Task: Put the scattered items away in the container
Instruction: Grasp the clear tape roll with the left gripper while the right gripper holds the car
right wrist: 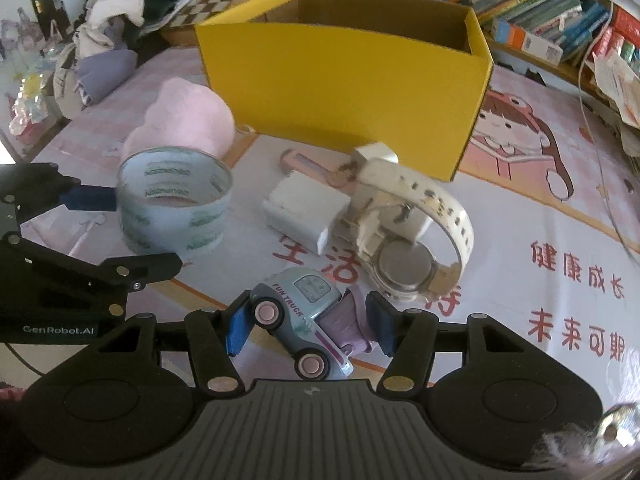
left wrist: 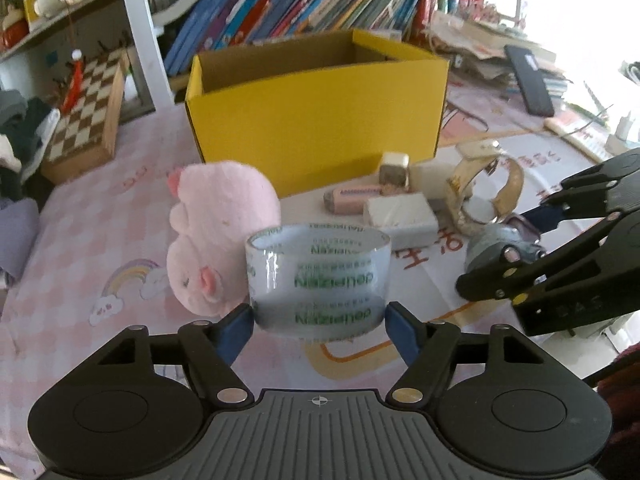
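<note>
A yellow cardboard box [left wrist: 316,116] stands open at the back of the table; it also shows in the right wrist view [right wrist: 340,96]. My left gripper [left wrist: 319,320] is shut on a clear tape roll [left wrist: 318,280], which rests on the table. My right gripper [right wrist: 306,330] is shut on a toy truck [right wrist: 300,316]. A pink plush [left wrist: 216,232], a white watch [right wrist: 404,232], a white block [right wrist: 300,210], a pink eraser [left wrist: 352,199] and a small cube [left wrist: 394,168] lie in front of the box.
A chessboard [left wrist: 88,116] sits at the left. Books [left wrist: 296,8] fill the shelf behind the box. Papers and a black device [left wrist: 528,80] pile up at the right. Clothes [right wrist: 120,4] lie beyond the table's edge.
</note>
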{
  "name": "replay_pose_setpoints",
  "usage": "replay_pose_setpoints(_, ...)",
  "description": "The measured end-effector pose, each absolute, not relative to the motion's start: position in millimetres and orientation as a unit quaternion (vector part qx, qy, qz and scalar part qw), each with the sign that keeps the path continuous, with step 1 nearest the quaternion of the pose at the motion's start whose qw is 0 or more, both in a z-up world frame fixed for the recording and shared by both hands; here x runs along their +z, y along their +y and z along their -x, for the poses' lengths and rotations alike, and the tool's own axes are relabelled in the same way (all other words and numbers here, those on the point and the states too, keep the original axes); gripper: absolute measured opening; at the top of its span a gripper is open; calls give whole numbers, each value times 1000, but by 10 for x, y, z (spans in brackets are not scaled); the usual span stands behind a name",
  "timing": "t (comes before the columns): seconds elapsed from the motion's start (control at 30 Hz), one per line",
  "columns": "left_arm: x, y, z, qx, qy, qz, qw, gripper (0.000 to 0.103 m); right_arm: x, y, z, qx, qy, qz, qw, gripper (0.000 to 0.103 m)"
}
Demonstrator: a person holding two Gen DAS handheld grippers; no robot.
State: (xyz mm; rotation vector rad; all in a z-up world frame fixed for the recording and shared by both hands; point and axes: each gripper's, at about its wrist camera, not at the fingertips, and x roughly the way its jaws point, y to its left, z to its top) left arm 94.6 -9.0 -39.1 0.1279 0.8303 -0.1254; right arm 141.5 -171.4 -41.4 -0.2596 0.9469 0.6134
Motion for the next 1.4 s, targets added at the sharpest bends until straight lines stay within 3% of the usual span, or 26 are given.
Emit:
replay_pose_setpoints(0.23, -220, -144, -834, -68, 365, -74, 926, 66, -270, -1689, -1333, 299, 426, 130, 844, 57)
replay_pose_setpoints(0.3, -193, -147, -812, -67, 357, -80, 928, 33, -248, -1690, -1324, 299, 423, 130, 846, 57)
replay_pose_setpoints(0.47, -293, -94, -831, -58, 392, -76, 915, 34, -230, -1688, -1304, 301, 420, 129, 847, 57)
replay_pose_setpoints(0.57, -324, -66, -811, -60, 399, -65, 913, 40, -243, -1692, -1282, 299, 423, 129, 845, 57)
replay_pose_setpoints(0.67, -314, -99, -796, -59, 393, -70, 915, 69, -241, -1705, -1259, 297, 423, 130, 846, 57)
replay_pose_setpoints(0.7, -307, -114, -787, -59, 389, -72, 917, 72, -237, -1708, -1255, 296, 423, 130, 847, 57)
replay_pose_setpoints(0.87, -294, -157, -796, -61, 386, -77, 917, 74, -222, -1741, -1228, 294, 419, 130, 849, 57)
replay_pose_setpoints(1.1, -304, -194, -831, -51, 386, -82, 918, 90, -261, -1772, -1239, 294, 427, 134, 845, 57)
replay_pose_setpoints(1.4, -317, -286, -978, -46, 372, -81, 924, 88, -285, -1894, -1301, 287, 431, 134, 845, 57)
